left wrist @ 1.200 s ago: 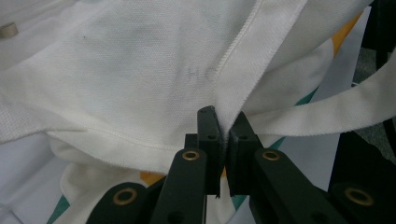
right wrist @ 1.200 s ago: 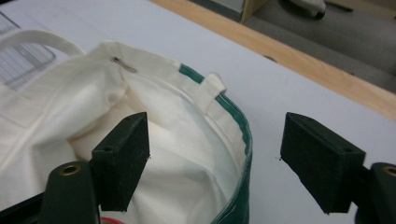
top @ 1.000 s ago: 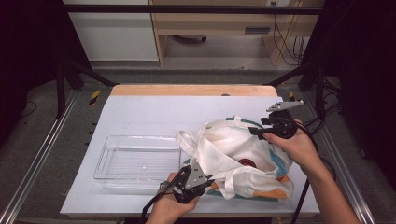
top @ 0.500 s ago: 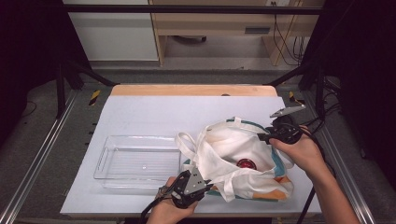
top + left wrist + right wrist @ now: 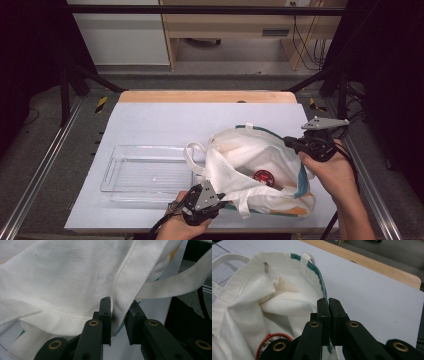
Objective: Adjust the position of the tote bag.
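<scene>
Right gripper (image 5: 328, 302) pinching tote bag (image 5: 235, 165) rim (green-trimmed edge); left gripper (image 5: 119, 315) gripping near hem, jaws narrow; red-lidded jar (image 5: 263, 177) lying inside.

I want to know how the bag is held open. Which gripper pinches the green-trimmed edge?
The right gripper, shut on the tote bag at its green-trimmed rim; the left gripper straddles plain white cloth.

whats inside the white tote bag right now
A round red-rimmed object lies in the tote bag, whose mouth both grippers hold open. Folds of cloth cover the rest of the inside, so anything else there is hidden.
</scene>
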The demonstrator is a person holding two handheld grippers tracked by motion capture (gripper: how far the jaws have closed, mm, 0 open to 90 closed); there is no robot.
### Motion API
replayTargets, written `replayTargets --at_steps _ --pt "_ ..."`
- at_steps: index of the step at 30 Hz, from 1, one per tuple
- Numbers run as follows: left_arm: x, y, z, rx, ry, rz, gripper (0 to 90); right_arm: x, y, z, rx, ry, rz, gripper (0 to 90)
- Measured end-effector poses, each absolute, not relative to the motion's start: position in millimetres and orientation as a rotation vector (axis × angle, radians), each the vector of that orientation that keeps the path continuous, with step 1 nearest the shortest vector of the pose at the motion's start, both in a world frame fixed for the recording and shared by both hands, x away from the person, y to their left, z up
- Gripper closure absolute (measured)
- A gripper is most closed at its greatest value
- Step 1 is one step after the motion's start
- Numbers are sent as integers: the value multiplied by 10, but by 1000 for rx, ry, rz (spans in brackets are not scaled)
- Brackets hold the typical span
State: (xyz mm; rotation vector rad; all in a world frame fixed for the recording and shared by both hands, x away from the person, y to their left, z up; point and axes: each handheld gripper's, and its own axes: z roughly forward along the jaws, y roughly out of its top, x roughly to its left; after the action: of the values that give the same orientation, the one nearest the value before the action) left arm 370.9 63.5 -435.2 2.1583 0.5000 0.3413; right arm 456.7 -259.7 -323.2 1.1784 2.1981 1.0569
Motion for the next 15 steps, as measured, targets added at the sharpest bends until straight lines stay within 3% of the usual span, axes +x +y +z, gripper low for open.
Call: replayTargets --at_steps 9,15 --pt "3551 686 -4130 2116 475 372 639 4393 -2530 -3220 1132 2158 1124 884" --pt "3569 717 -3934 2083 470 411 617 4329 -2560 -3193 1101 2170 1165 884"
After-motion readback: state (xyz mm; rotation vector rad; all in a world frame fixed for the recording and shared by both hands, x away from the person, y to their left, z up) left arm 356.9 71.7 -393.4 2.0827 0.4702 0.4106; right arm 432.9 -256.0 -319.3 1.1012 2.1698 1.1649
